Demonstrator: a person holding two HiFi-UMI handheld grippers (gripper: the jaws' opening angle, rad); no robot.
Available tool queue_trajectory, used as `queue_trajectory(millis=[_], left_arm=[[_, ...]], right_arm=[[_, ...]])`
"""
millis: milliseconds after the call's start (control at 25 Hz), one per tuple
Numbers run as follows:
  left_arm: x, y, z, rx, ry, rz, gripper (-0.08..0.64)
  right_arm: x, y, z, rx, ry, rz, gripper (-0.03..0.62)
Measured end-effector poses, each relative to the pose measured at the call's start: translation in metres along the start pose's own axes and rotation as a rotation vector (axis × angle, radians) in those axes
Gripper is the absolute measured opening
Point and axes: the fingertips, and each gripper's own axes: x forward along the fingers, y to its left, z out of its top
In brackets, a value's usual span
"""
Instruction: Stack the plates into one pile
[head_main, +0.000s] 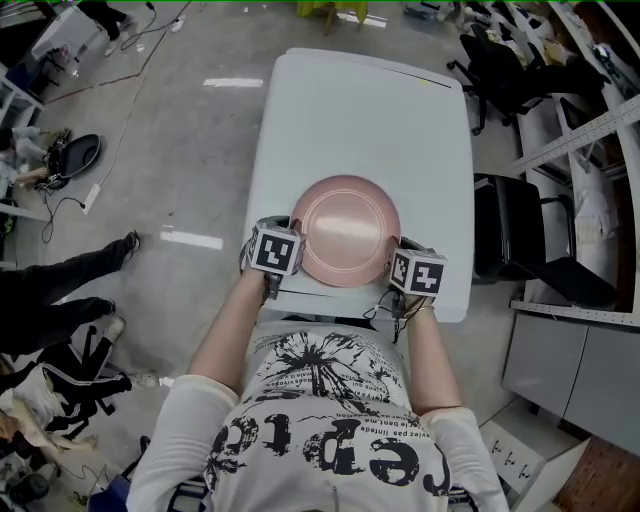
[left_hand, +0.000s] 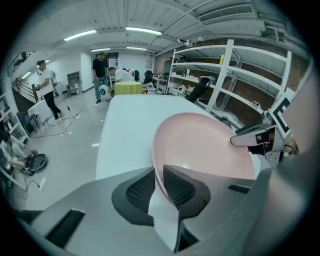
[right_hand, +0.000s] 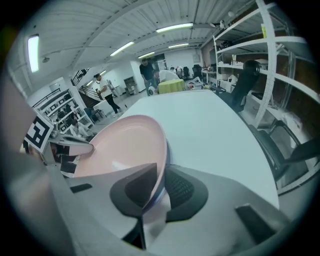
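A round pink plate (head_main: 345, 228) lies low over the near end of the white table (head_main: 360, 110), right in front of me. My left gripper (head_main: 296, 257) holds its left rim and my right gripper (head_main: 396, 268) its right rim. In the left gripper view the plate (left_hand: 200, 145) has its edge pinched between the two dark pads of the left gripper (left_hand: 159, 186). In the right gripper view the plate (right_hand: 125, 145) runs between the pads of the right gripper (right_hand: 161, 187), and a thin bluish edge (right_hand: 168, 150) shows under the pink rim there. What lies beneath the plate is hidden.
A black office chair (head_main: 525, 240) stands close to the table's right side. A person's legs (head_main: 70, 290) and gear lie on the floor to the left. White shelving (left_hand: 235, 75) runs along the right wall. People stand beyond the table's far end (left_hand: 102, 75).
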Motion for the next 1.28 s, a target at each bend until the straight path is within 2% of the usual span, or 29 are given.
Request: queue_trajectory(millis=[160,320,520,720,880,1000,1120,1280], left_arm=[[0.005,0.002,-0.003,0.043,0.003,0.044,0.067],[0.009,0.000,-0.003,0.041,0.009,0.059,0.068],[0.014,-0.002,-0.008,0.077,0.019,0.073,0.120],[0.015,-0.001,-0.007,0.052,0.010,0.079,0.121],[0.014,-0.004,-0.006,0.065,0.011,0.095,0.133],[0.006,-0.003,0.001,0.074,-0.019,0.113,0.133],[-0.008,-0.002,0.017,0.053,-0.085,0.140,0.132],[-0.029,-0.004,0.038,0.000,-0.183,0.169,0.023]], right_arm=[[0.004,-0.002,0.000,-0.048,0.000,-0.030,0.060],[0.006,-0.009,0.003,-0.090,0.007,-0.048,0.064],[0.009,-0.016,-0.001,-0.156,0.030,-0.105,0.075],[0.011,-0.016,-0.004,-0.135,0.036,-0.079,0.094],[0.009,-0.019,-0.002,-0.171,-0.010,-0.076,0.107],[-0.002,-0.024,0.009,-0.190,-0.067,-0.095,0.107],[-0.016,-0.023,0.027,-0.195,-0.131,-0.091,0.101],[-0.035,-0.017,0.048,-0.191,-0.216,-0.056,0.010]])
